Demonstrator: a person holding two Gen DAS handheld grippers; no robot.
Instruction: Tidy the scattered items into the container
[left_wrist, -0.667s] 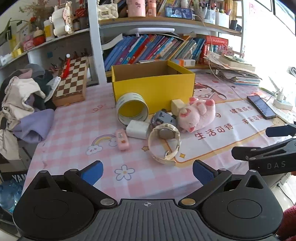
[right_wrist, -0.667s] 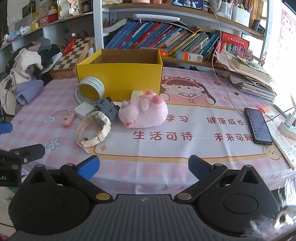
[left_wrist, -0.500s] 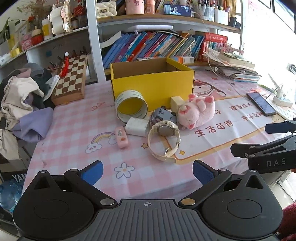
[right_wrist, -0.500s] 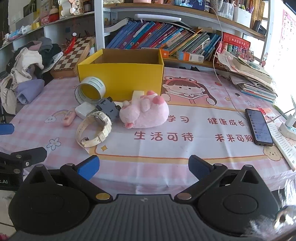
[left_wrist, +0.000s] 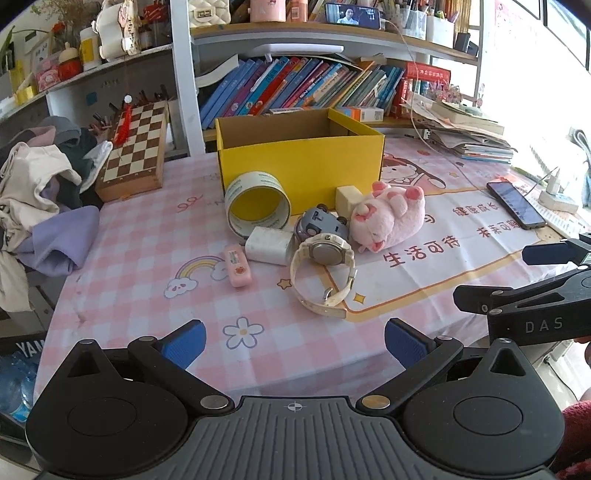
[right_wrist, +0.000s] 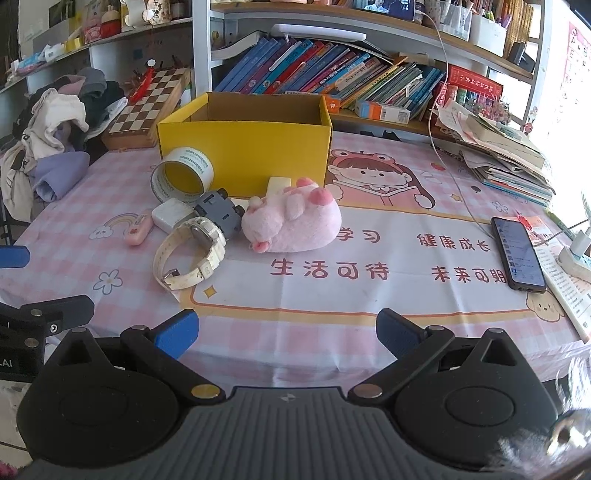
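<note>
An open yellow box stands at the table's back middle. In front of it lie a tape roll, a white charger block, a small pink case, a grey toy car, a cream watch, a cream block and a pink plush pig. My left gripper is open and empty at the near edge. My right gripper is open and empty, right of the left one.
A pink checked cloth covers the table. A chessboard box and a clothes pile lie at the left. A phone, a power strip and stacked papers lie at the right. Bookshelves stand behind.
Both views have shifted slightly; the items sit a little nearer in the frames. Both grippers stay open and nothing on the table has moved.
</note>
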